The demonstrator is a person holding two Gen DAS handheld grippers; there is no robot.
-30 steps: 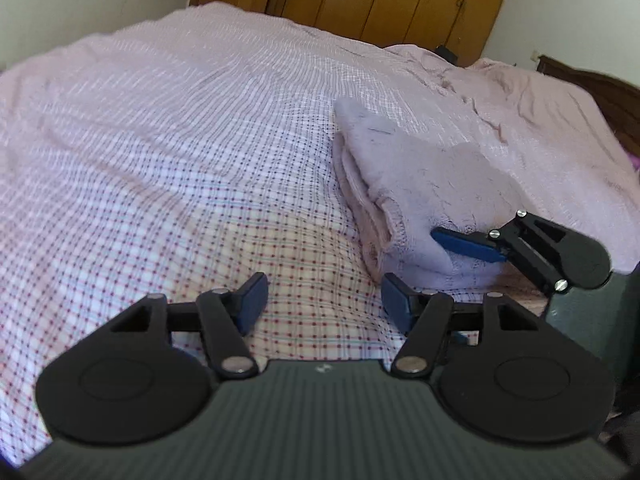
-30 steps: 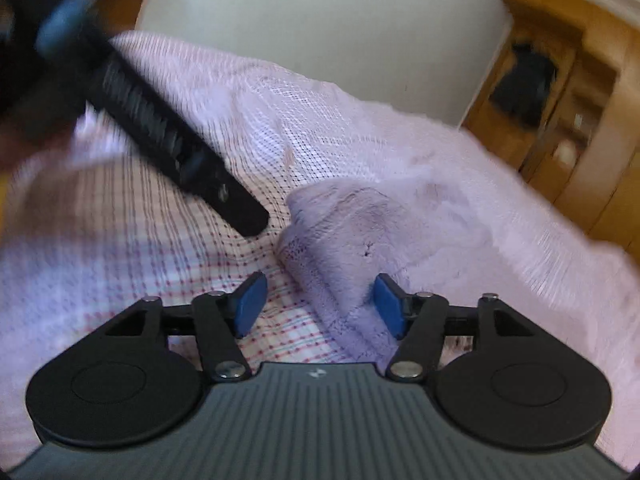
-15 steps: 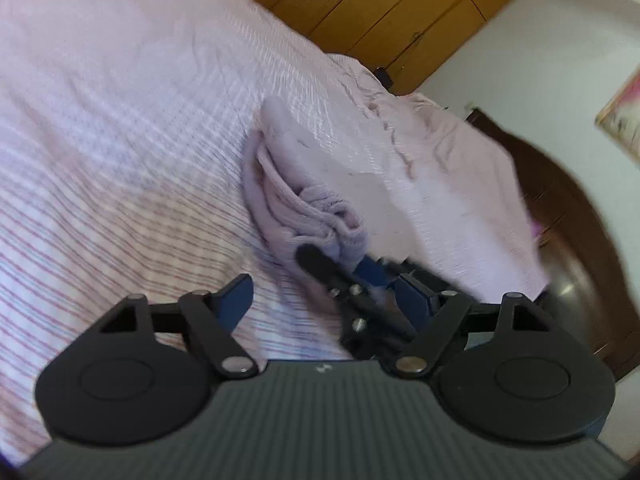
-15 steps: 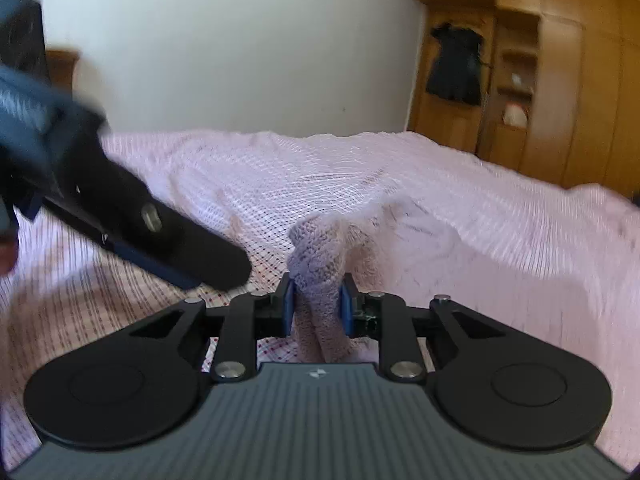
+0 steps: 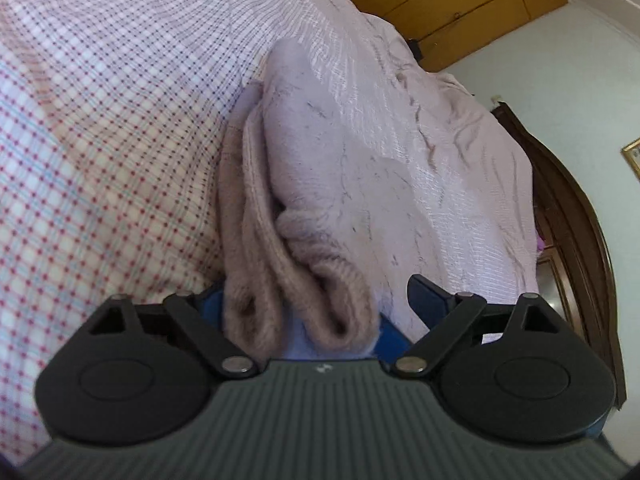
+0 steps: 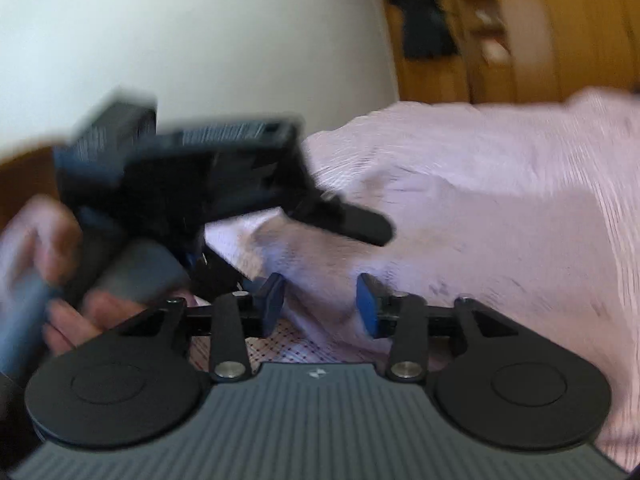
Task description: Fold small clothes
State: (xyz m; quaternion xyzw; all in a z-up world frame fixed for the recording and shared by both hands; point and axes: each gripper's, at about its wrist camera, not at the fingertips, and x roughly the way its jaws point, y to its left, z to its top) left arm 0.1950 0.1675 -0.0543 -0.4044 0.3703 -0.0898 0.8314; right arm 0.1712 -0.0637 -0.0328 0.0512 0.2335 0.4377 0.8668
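1. Looking along our left gripper [image 5: 316,300], we see it tipped down toward the bed with its jaws spread wide; they have just been opening further.
2. The near end of the folded pink knit garment [image 5: 316,184] sits between those jaws, its looped folds bunched toward the left finger at about 9 o'clock of the gap. The right finger [image 5: 426,300] at 3 o'clock stands clear of the cloth. Whether the left pad touches the fabric we cannot tell, since the folds hide it.
3. From there the garment runs away toward 12 o'clock, lying on the checked bedsheet [image 5: 100,140], with a rumpled pink blanket [image 5: 460,140] beyond it at 1 o'clock.
4. In our right wrist view, which is blurred, our right gripper [image 6: 320,304] is held at a shallow downward slant. Its jaws stand about half open and have just been opening, with the garment's edge [image 6: 320,264] lying in the gap, and neither pad clearly presses on it.
5. At 10 o'clock of that view our left hand [image 6: 60,280] is wrapped around its gripper's handle, and the black body reaches over the cloth toward the centre.
6. Farthest off, a wooden wardrobe [image 6: 520,40] stands at 1 o'clock beside a pale wall [image 6: 200,40].
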